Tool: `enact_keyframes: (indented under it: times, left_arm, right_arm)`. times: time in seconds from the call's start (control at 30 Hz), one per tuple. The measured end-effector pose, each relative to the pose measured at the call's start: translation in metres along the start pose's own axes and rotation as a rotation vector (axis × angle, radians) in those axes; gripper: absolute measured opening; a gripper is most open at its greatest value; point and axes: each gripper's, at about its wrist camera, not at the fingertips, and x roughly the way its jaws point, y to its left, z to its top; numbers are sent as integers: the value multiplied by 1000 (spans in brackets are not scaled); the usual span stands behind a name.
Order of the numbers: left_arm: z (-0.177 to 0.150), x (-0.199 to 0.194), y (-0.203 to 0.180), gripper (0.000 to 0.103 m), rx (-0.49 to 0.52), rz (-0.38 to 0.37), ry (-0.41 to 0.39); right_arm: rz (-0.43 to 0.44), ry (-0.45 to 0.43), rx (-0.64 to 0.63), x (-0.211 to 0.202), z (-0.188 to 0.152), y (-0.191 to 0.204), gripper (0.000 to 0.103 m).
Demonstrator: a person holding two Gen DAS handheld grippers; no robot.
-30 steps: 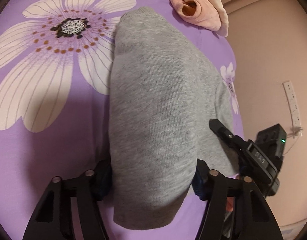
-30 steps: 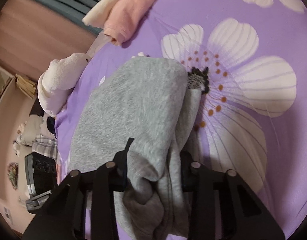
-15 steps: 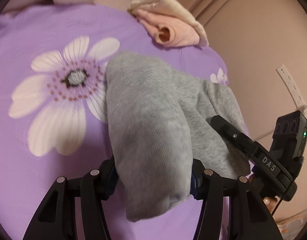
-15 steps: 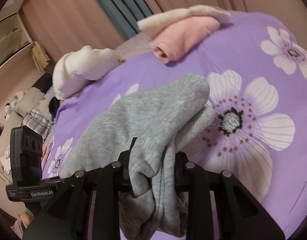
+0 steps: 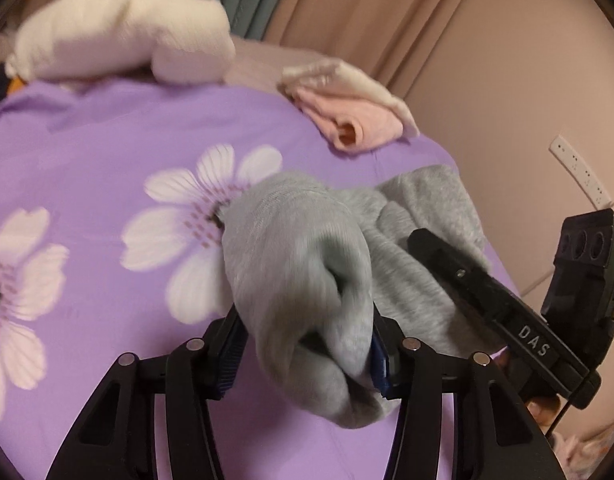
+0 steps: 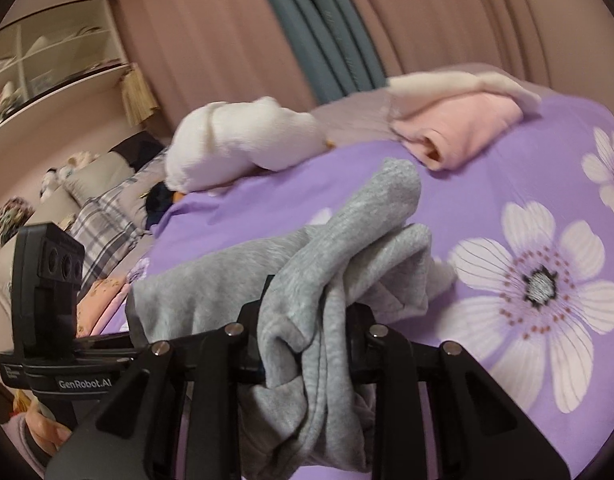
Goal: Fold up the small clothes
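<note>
In the left wrist view, a white plush toy [image 5: 119, 32] sits upper left on the purple flowered bedspread [image 5: 87, 152]. The left gripper [image 5: 307, 340] at bottom centre has just been squeezing in, clamped on a bunched grey garment [image 5: 291, 264]. Folded pink clothes [image 5: 351, 124] lie upper right. In the right wrist view, the right gripper [image 6: 307, 344] pinches the same fabric, narrow.

Home bedroom; purple floral bedsheet [image 6: 487, 184], plaid pillow [image 6: 103, 232], pink curtains [image 6: 211, 40], cream shelving [image 6: 55, 56]
</note>
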Motion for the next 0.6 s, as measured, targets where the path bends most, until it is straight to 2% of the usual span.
enact_keyframes:
  times: [0.33,0.47,0.6]
  left_arm:
    - [1,-57,21,51,8,70,-115]
    - [-6,-63,31,51,-7,91,-110]
    - [-25,-56,47,51,-54,98,-61]
  right_arm:
    - [107,-51,-80,12,10,58,26]
    - [130,-32,-80,16,2,69,26]
    - [131,28,-62,26,-16,71,26]
